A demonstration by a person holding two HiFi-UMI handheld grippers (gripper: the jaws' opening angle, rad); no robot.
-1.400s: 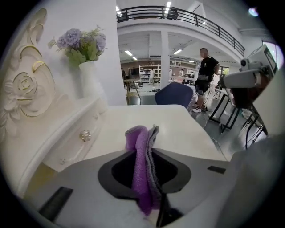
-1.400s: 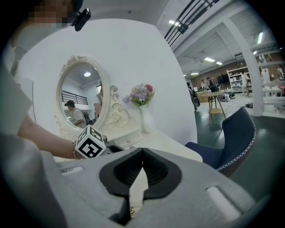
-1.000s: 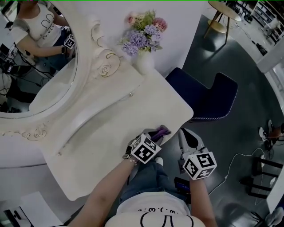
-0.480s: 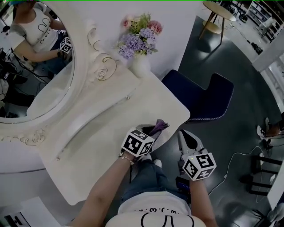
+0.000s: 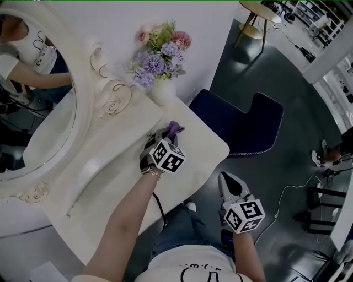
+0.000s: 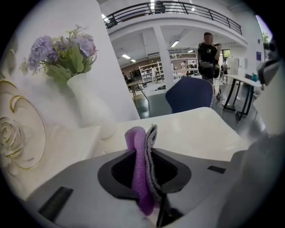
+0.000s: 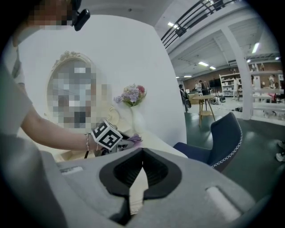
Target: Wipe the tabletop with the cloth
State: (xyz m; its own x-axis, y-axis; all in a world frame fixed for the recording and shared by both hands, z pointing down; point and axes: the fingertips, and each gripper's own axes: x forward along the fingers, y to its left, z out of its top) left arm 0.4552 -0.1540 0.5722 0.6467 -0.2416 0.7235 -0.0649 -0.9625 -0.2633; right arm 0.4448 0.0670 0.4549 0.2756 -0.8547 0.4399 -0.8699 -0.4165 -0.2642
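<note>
A purple and grey cloth [image 6: 141,156] is pinched between the jaws of my left gripper [image 6: 149,149], folded and sticking up past the tips. In the head view this left gripper [image 5: 165,139] is over the white tabletop [image 5: 204,140], with the cloth [image 5: 174,130] at its front end, close to the vase. My right gripper [image 5: 229,180] hangs off the table's front right edge, above the dark floor. In its own view the right gripper [image 7: 141,151] has its jaws closed on each other with nothing between them.
A white vase of purple and pink flowers [image 5: 159,60] stands at the table's back, just ahead of the cloth. An ornate oval mirror [image 5: 38,115] lines the left side. A dark blue chair [image 5: 245,124] stands to the right of the table, and a round wooden table [image 5: 258,10] farther off.
My left gripper has carried the cloth across the tabletop, from the front edge toward the back near the vase. The right gripper has stayed about where it was.
</note>
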